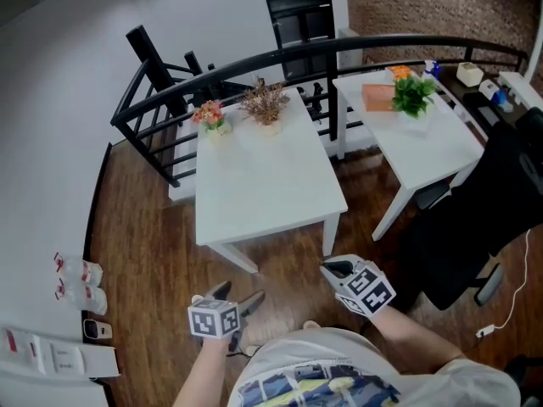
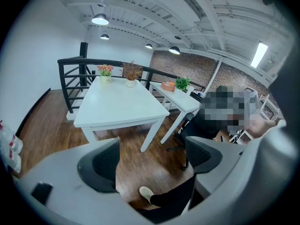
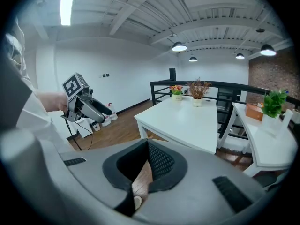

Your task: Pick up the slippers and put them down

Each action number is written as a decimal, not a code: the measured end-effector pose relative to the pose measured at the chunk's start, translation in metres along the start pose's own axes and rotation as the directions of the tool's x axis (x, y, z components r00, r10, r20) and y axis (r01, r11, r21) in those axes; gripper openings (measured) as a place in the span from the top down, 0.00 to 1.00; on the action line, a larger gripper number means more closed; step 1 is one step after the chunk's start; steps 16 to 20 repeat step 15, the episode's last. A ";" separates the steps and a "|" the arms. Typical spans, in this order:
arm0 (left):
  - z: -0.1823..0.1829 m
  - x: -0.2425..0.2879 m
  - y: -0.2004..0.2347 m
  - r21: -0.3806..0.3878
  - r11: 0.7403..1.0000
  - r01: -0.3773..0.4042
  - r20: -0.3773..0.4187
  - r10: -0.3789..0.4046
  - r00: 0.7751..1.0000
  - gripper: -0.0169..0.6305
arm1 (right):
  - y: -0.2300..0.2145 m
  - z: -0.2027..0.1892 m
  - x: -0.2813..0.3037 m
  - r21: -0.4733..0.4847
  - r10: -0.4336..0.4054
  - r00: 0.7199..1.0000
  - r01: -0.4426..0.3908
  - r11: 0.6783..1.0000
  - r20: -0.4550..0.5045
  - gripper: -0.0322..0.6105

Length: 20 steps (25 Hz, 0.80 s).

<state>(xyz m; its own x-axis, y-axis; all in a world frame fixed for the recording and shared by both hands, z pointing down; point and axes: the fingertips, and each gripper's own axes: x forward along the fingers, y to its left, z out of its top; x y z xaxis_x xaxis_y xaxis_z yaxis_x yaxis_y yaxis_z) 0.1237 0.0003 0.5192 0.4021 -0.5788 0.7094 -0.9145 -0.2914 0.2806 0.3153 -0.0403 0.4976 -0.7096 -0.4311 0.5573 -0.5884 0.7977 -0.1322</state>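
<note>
Closest in, both grippers hang low before the person's body, over the wooden floor [image 1: 144,244]. The left gripper [image 1: 246,299] has its fingers spread a little, and its own view shows only floor and the person's shoe [image 2: 145,192] in the gap. The right gripper [image 1: 327,268] has its fingers pressed together on nothing.

No slipper shows plainly in any view. White bundles [image 1: 81,282] with red marks lie on the floor by the left wall, well apart from both grippers. They may be the slippers, but they are too small to tell.

Beyond the grippers stands a white counter [image 1: 263,185], its near leg just ahead of the right gripper. Two small plants [image 1: 212,117] sit at its far edge, with a black railing [image 1: 254,62] behind.

Empty fingers fit slippers yet to be fetched or already set down. Either way, I judge the care here is to keep both grippers clear of that counter leg and to look toward the wall.
</note>
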 end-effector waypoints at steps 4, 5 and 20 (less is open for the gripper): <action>-0.001 0.000 -0.003 -0.008 1.000 0.000 0.002 0.000 1.000 0.29 | 0.004 0.001 0.005 -0.013 0.036 0.999 -0.036 0.999 -0.023 0.93; -0.003 0.001 -0.004 -0.012 1.000 0.001 0.001 -0.001 1.000 0.29 | 0.004 0.001 0.005 -0.019 0.040 0.999 -0.041 0.999 -0.028 0.93; -0.009 0.002 -0.006 -0.029 1.000 -0.002 -0.004 0.002 1.000 0.29 | 0.006 -0.004 0.010 -0.029 0.070 0.996 -0.071 0.997 -0.047 0.93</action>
